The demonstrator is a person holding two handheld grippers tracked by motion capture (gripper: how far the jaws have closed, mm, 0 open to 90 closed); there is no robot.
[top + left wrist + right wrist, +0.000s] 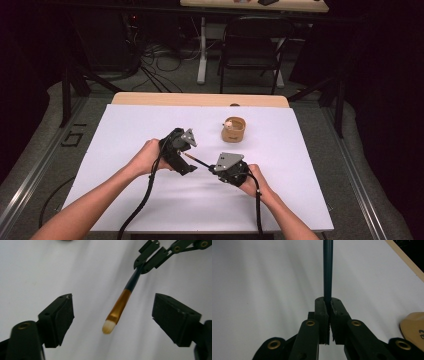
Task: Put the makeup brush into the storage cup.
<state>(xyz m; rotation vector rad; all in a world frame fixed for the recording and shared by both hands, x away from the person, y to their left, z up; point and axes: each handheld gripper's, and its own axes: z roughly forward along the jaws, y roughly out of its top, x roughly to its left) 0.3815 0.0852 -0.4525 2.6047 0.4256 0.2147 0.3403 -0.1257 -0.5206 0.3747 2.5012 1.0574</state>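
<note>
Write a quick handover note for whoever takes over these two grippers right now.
Right gripper: shut on the brush, clamped on its dark handle.
Left gripper: open, jaws on either side of the brush's bristle end, not touching it.
Brush is held above the white table, pointing from the right gripper toward the left.
The wooden cup stands farther back on the table, something pale inside.
Done: brush picked up. Left: probably close the left gripper on the brush to complete the handover.

Both forearms are extended from the near edge, angled inward. The left gripper (181, 150) is held with its fingers (58, 317) spread wide apart (tilted toward the other hand). The right gripper (216, 169) is held low, its fingers (322, 312) pressed nearly together.
</note>
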